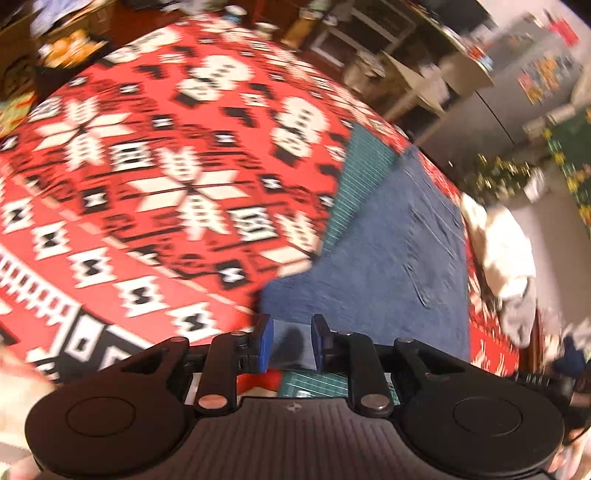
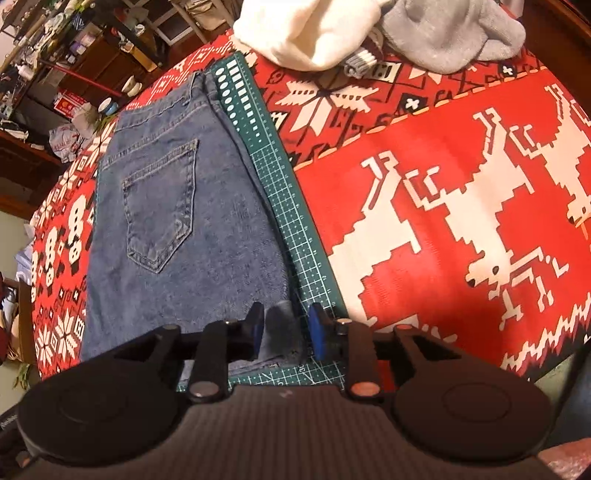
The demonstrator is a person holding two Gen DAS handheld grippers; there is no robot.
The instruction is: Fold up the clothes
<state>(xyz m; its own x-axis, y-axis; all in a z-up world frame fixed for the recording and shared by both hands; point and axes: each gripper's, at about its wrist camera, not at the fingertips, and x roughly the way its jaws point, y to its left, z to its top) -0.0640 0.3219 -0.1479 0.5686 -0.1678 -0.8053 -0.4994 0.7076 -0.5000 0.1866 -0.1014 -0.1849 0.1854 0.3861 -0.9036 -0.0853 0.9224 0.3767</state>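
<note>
Both grippers' fingers (image 2: 317, 332) stand apart around the jeans (image 2: 177, 206) hem, so we lift clear before smoothing the fold.

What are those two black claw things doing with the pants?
A person is folding clothes with a gripper in each hand. A pair of folded blue denim jeans lies on a green gridded cutting mat over a red patterned tablecloth. The right gripper and left gripper both sit at the jeans' near edge, jaws slightly apart with denim between them, not pinched. White and grey clothes wait behind.
</note>
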